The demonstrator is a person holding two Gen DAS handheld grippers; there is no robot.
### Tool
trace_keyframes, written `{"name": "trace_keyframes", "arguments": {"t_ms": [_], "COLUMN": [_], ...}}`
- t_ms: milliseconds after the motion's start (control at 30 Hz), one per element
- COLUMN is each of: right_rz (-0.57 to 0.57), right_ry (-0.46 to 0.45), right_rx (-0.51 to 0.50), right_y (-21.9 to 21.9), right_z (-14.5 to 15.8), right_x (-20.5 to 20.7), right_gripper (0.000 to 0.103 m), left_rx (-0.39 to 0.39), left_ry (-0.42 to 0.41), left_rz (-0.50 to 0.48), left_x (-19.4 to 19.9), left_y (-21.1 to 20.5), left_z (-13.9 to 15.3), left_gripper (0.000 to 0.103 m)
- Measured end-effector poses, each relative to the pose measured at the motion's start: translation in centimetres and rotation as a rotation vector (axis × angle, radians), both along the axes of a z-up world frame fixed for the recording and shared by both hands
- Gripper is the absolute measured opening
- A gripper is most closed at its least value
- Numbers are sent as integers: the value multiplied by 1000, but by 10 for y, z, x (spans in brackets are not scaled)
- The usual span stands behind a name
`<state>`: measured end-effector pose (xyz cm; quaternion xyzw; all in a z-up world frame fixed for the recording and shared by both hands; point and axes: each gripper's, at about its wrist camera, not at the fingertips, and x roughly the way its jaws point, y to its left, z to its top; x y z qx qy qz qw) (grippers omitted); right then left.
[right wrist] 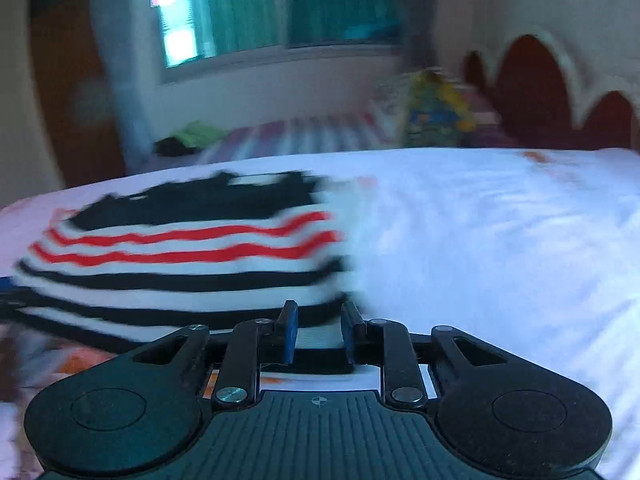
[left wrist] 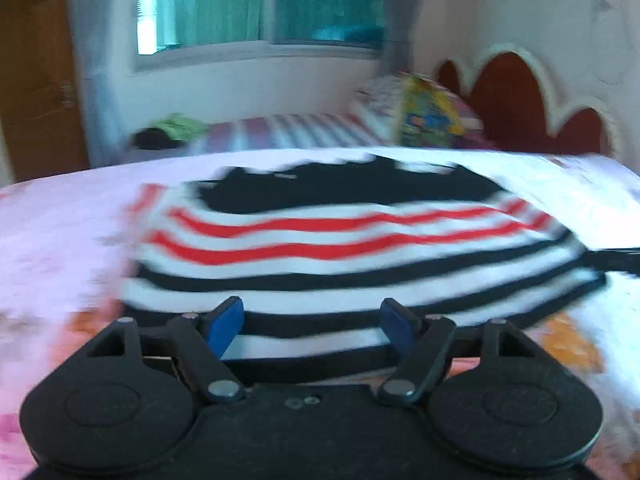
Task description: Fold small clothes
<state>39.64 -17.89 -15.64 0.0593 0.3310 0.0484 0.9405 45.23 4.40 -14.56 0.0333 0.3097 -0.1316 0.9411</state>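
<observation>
A small garment (left wrist: 340, 240), striped white with red and black bands and black at its far end, lies flat on a pale bed sheet (left wrist: 60, 240). My left gripper (left wrist: 312, 308) is open wide just over the garment's near hem, its blue pads (left wrist: 224, 324) apart with nothing pinched. In the right wrist view the garment (right wrist: 180, 272) fills the left half. My right gripper (right wrist: 320, 312) stands at its near right corner with the jaws a narrow gap apart. Striped cloth shows through that gap, and the pads do not press on it. Both views are blurred.
Bare white sheet (right wrist: 500, 240) stretches right of the garment. Behind it are a second bed with a striped cover (left wrist: 288, 128), a colourful pillow (left wrist: 428, 112), green and dark clothes (left wrist: 172, 130) and a red scalloped headboard (left wrist: 516, 100). A wooden door (left wrist: 36, 80) stands at the left.
</observation>
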Motion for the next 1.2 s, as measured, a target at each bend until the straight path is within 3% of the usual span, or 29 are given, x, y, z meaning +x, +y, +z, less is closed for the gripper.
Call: {"name": "trace_keyframes", "arguments": {"t_ms": [133,233,333,400,467,767,900,1000,1100,1200], "right_rz": [84,11,-90,-79,-57,-67,-65,-42,-50,-53], "right_ry": [13,32,46,53,56,87,30,108,102,16], "right_rx": [-77,-69,-80,-38,-91,-114,-114,-143,-154,-117], "right_y": [39,19,-17,-31,-24,-17,-9,-4,-2,-2], "right_z": [-16,-23,-28,-27,-26,-21,-8,-25,-21,-6], "right_x": [7,10,6,4,5,10,2,11,11,1], "right_gripper": [23,23,23,20,21,21,21,21,21,21], "left_rx": [45,3,51,5,-8,28,59,50,51,60], "left_ry": [12,35,21,28,27,54,40,55,56,54], "left_rz": [-24,29,78,111,142,167,180,178,170,170], "left_x": [3,8,6,5,5,5,4,5,6,4], "left_y": [-36,-14,19,45,58,58,56,59,60,59], "left_z": [-14,-19,-23,-25,-22,-15,-10,-17,-17,-14], "left_gripper": [75,76,77,77,77,77,75,77,77,76]}}
